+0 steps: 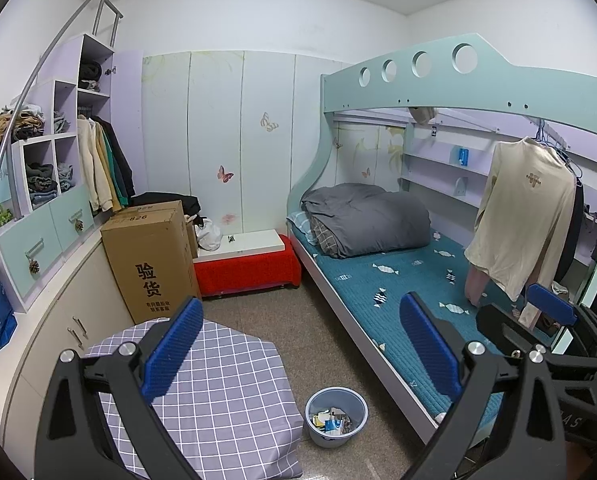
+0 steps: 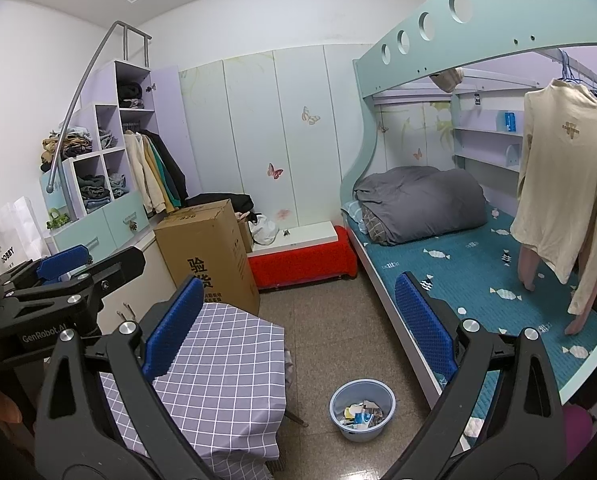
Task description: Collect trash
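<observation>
Left wrist view: a bedroom, seen from high up and looking down the room.
Left tongs (image 1: 302, 344): spread wide, nothing between the blue pads, held in the air above the floor.
Right tongs (image 1: 554, 304): only one blue pad and black frame peek in at the right edge; open or closed cannot be told here.
Bin (image 1: 336, 416): a pale blue bin on the floor, just beside the bed (image 1: 398, 280), with paper scraps already lying in it.
Desk (image 1: 226, 392): draped in a grey checked cloth, its visible top bare of litter.
Right wrist view: the same room from a little further right.
Right tongs (image 2: 302, 328): gaping too, gripping nothing.
Left tongs, from here: visible at the left edge, pads apart.
Bin, from here: well below and ahead of both tongs, between desk and bed.
Progress: some trash sits in the bin, so part of the job looks done; no loose litter shows on the floor, though what hides behind the tongs is unknown.
</observation>
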`<state>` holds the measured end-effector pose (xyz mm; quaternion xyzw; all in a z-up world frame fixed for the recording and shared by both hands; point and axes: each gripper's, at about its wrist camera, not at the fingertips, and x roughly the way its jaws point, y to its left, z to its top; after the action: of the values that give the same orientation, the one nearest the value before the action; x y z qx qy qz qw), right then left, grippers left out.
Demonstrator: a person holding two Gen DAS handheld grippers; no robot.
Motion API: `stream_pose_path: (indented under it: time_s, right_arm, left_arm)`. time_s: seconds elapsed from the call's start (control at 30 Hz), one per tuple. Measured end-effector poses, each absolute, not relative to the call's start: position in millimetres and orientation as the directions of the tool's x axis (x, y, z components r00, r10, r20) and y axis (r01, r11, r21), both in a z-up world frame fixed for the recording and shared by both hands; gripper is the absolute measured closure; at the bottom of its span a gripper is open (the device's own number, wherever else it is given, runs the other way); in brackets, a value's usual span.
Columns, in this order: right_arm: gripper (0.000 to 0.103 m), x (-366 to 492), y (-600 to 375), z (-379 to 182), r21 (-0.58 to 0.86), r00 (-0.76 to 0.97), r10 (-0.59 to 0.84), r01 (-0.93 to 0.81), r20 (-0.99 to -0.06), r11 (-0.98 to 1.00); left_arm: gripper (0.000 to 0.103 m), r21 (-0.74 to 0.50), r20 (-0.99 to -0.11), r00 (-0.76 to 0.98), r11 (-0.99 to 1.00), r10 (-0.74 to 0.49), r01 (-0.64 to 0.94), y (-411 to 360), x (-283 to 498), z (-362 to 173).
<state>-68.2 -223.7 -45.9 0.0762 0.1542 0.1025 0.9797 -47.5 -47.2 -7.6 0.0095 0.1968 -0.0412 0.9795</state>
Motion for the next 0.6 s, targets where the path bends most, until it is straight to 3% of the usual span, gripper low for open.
stream_pose_path:
  time_s: [0.6]
  right_arm:
    - [0.009,-66.6,-222.2,-49.7,0.183,0.93,0.225,-0.177,-0.291,0.967]
  left_arm:
    - [0.006,0.009,-0.388,0.918,0.996,-0.077,0.087,-43.2,-43.9,-12.5]
